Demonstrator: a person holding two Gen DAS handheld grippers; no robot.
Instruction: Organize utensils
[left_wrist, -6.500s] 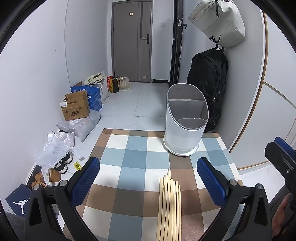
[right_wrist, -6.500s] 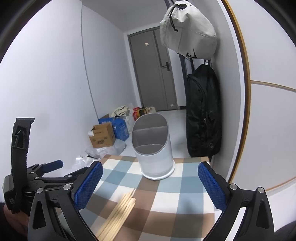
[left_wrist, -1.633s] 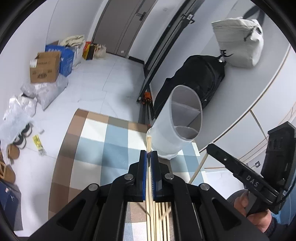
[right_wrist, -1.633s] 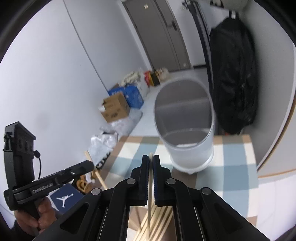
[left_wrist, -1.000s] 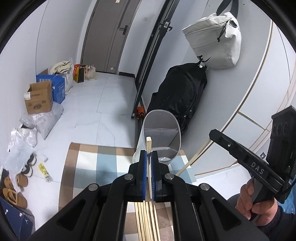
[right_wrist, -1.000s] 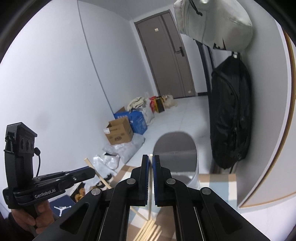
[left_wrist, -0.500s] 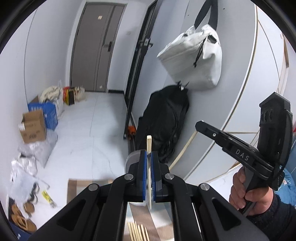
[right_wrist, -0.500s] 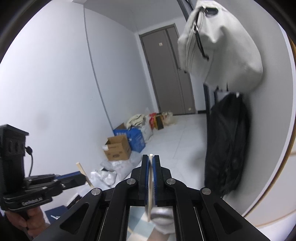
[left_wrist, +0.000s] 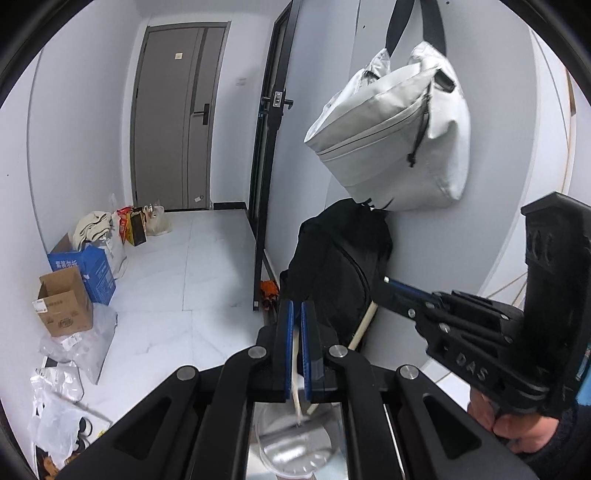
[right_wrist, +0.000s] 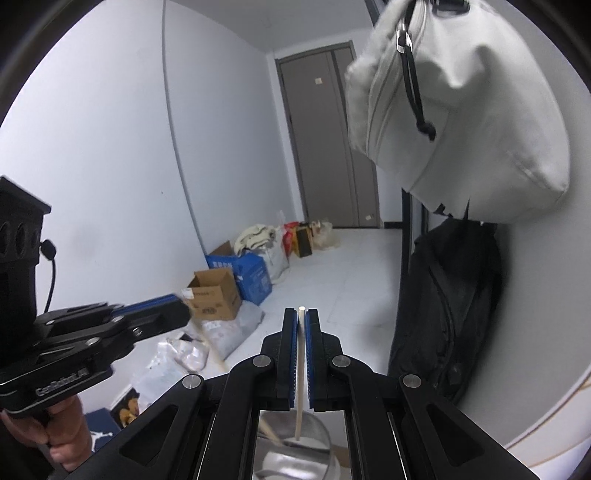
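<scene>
My left gripper (left_wrist: 295, 314) is shut on a pale wooden chopstick (left_wrist: 296, 373) that hangs down between the pads, its lower end inside the white utensil holder (left_wrist: 295, 448) below. My right gripper (right_wrist: 301, 321) is shut on another chopstick (right_wrist: 300, 376), upright, with its lower end in the same holder (right_wrist: 295, 439). A second stick end shows in the holder in the right view. The right gripper also shows in the left wrist view (left_wrist: 391, 284), holding its stick (left_wrist: 364, 325) beside the left one. The left gripper shows at the left of the right wrist view (right_wrist: 177, 314).
A white bag (left_wrist: 391, 140) hangs on the right wall above a black backpack (left_wrist: 340, 266). Cardboard and blue boxes (left_wrist: 64, 299) and plastic bags (left_wrist: 70, 354) line the left wall. A grey door (left_wrist: 173, 122) stands at the far end of the tiled floor.
Both grippers have risen and tilted up over the holder. The left chopstick has slid lower between the pads, its top no longer sticking out above them.
</scene>
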